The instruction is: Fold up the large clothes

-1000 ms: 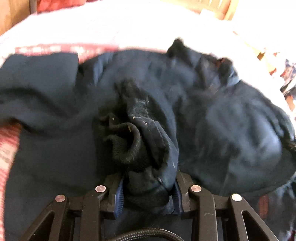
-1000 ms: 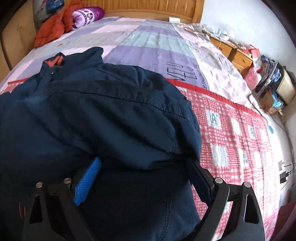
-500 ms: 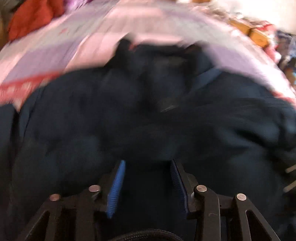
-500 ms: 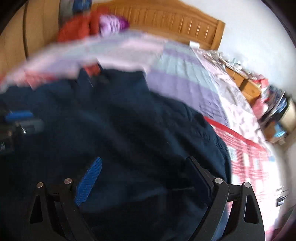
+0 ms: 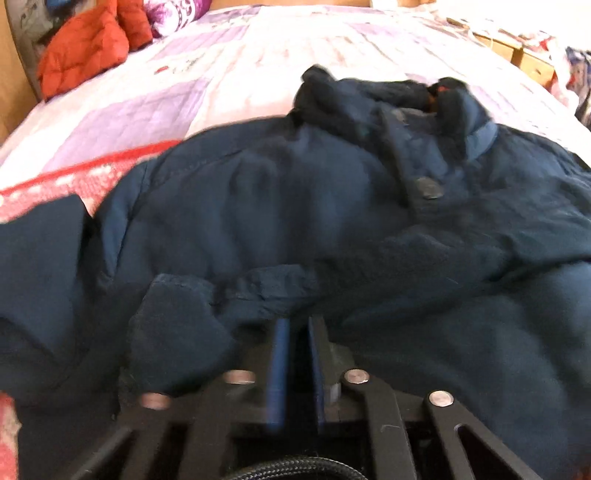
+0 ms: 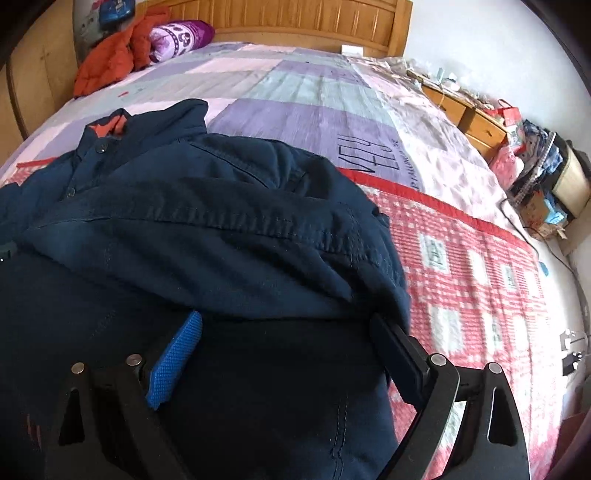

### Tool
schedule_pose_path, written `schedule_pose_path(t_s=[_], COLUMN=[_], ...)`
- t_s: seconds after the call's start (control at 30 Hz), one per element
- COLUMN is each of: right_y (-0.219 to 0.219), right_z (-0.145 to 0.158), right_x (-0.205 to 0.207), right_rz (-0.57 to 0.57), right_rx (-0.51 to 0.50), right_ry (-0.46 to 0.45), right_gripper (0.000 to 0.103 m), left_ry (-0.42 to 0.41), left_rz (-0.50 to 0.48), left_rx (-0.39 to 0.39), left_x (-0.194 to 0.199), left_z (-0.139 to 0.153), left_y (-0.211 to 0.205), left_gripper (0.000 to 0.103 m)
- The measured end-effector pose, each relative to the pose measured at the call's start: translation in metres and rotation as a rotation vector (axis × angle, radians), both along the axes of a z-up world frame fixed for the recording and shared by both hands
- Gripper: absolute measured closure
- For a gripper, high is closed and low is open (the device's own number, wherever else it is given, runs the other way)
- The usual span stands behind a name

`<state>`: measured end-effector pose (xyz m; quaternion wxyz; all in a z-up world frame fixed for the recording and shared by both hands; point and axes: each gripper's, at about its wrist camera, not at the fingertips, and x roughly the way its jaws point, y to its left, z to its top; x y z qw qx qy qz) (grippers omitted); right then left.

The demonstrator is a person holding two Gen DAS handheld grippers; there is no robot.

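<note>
**Left wrist view: navy jacket spread on the bed, both tongs empty**

Left wrist view: the jacket (image 5: 295, 206) is a heavy navy cotton weave with stitched seams, a metal snap (image 5: 428, 186) on its placket and a crumpled collar showing a speck of orange lining. It lies rumpled across the bed (image 5: 229, 74), whose cover is a quilted patchwork of lilac and white blocks edged by a red band and red-and-white checks. A thick folded flap of the jacket, probably a cuff, lies just left of the left tongs (image 5: 297, 325). Their blue ribbed pads stand close together with a narrow slit between them; the jaws have just been closing, and nothing shows in the slit, so they grasp nothing. The tips hover at the cloth's edge; whether they touch it is unclear through the blur.

In the right wrist view, a puffy fold of the jacket bulges over the tips of the right tongs (image 6: 284, 325), whose jaws are spread wide. The left pad is blue and woven in texture, the right one dark. Flat navy cloth lies between them, unpinched: released. Beyond the jacket, an orange padded garment (image 6: 110, 62) and a purple patterned roll (image 6: 181, 37) lie against the slatted wooden headboard (image 6: 295, 22). A wooden nightstand (image 6: 469, 118) stands at the right, cluttered.
</note>
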<state>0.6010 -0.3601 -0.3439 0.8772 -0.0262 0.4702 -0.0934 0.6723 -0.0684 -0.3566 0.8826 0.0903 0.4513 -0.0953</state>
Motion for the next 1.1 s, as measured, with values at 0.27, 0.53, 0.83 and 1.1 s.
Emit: schedule_pose_path(t_s=[0.27, 0.53, 0.83, 1.1], right_y=[0.118, -0.025, -0.011, 0.066], right_z=[0.0, -0.014, 0.011, 0.014], right_x=[-0.045, -0.064, -0.075, 0.025], right_rz=[0.274, -0.025, -0.046, 0.204], right_rx=[-0.1, 0.059, -0.049, -0.061], right_ry=[-0.028, 0.032, -0.061, -0.013], right_gripper=[0.007, 0.0, 0.0, 0.0], left_ry=[-0.064, -0.076, -0.127, -0.129], left_rz=[-0.16, -0.021, 0.002, 0.003], left_rx=[-0.073, 0.057, 0.048, 0.021], left_x=[-0.074, -0.051, -0.067, -0.066], left_z=[0.01, -0.01, -0.022, -0.023], left_y=[-0.07, 0.005, 0.008, 0.013], left_gripper=[0.0, 0.0, 0.0, 0.0])
